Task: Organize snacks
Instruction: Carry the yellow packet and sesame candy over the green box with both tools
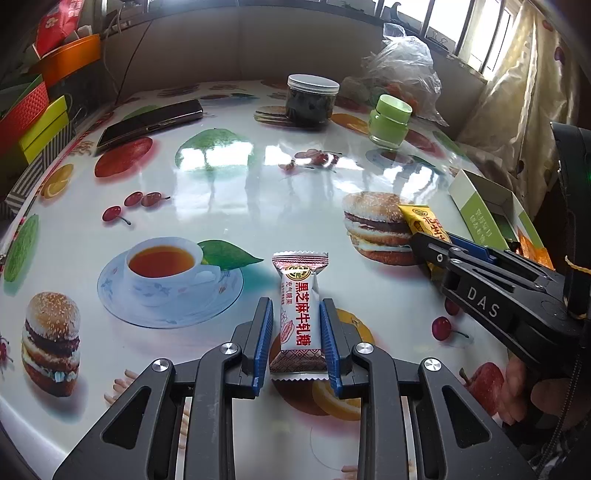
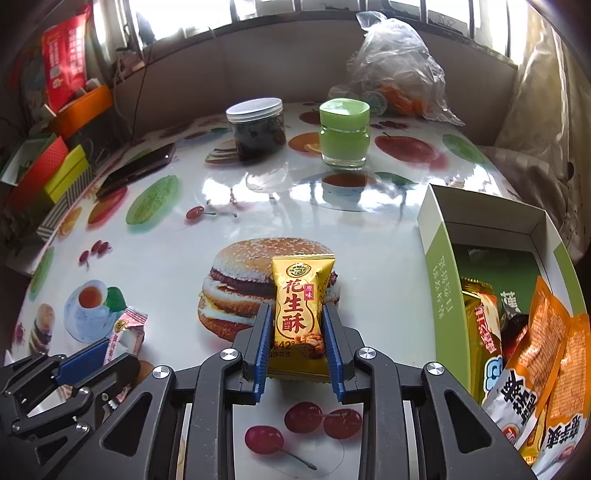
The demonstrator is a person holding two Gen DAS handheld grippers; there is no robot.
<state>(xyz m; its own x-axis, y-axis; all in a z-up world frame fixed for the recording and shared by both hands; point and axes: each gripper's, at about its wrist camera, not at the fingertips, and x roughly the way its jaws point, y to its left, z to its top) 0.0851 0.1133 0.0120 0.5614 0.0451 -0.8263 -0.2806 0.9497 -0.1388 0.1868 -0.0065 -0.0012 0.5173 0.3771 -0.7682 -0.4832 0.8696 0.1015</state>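
Your left gripper [image 1: 297, 325] pinches the white candy [image 1: 298, 317] at the table's [image 1: 258, 206] six o'clock edge. Your right gripper [image 2: 298, 332] pinches the yellow snack [image 2: 300, 314] over the printed burger. The box [image 2: 443, 280], at three o'clock from it, holds several orange packets [image 2: 546, 332].

A glossy table [image 1: 258, 184] covered in an oilcloth printed with burgers, cherries and a teacup mirrors the daylight from barred windows [image 2: 258, 14] running along the far side of the room. Below the windows stands a plain brown wall panel [image 1: 258, 48]. A pale patterned curtain [image 1: 517, 92] hangs at the right, and coloured boxes [image 1: 33, 118] are stacked at the left edge.
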